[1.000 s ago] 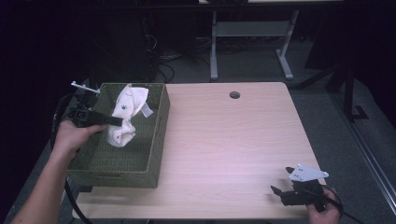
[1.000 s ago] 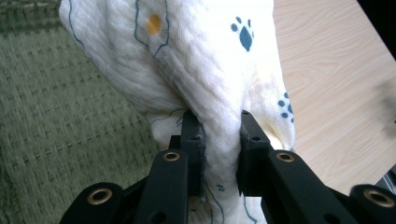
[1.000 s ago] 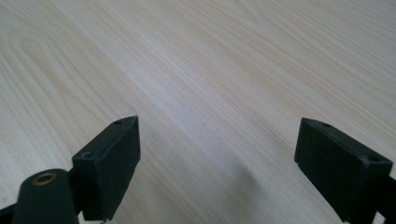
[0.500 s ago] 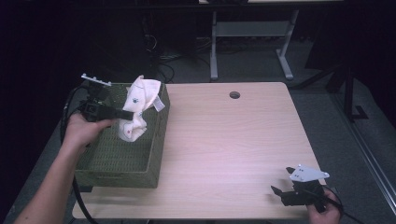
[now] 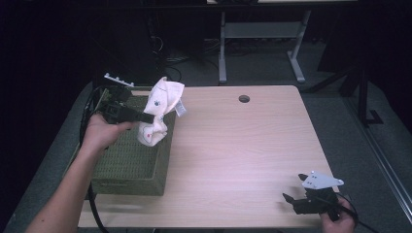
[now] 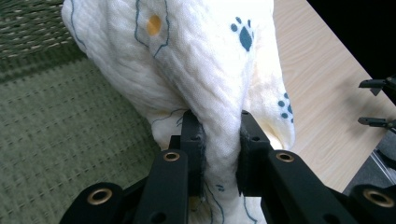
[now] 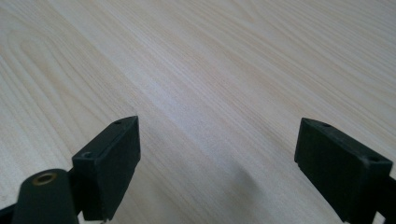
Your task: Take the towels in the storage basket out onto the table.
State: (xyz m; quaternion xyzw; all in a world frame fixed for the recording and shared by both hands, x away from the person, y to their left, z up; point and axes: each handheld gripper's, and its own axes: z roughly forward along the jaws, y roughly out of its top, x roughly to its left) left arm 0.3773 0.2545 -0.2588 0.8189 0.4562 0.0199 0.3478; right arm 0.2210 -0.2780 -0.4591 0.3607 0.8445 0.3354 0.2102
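Dark backdrop — cloth hiding basket corner

Crinkled cloth, woven basket, wood-grain table

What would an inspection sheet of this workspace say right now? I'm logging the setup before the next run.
Surface: wooden table, a round hole near its far edge.
Job's things: white cloth with paw prints, lifted above the green woven basket at the table's left side.
Clutter: nothing seen.
Grippers: left claw shut on the cloth; right claw open above bare table, near the front right corner.
Cables: black cable trails from the left claw past the basket.
Surroundings: dark floor, grey metal frame behind the table.
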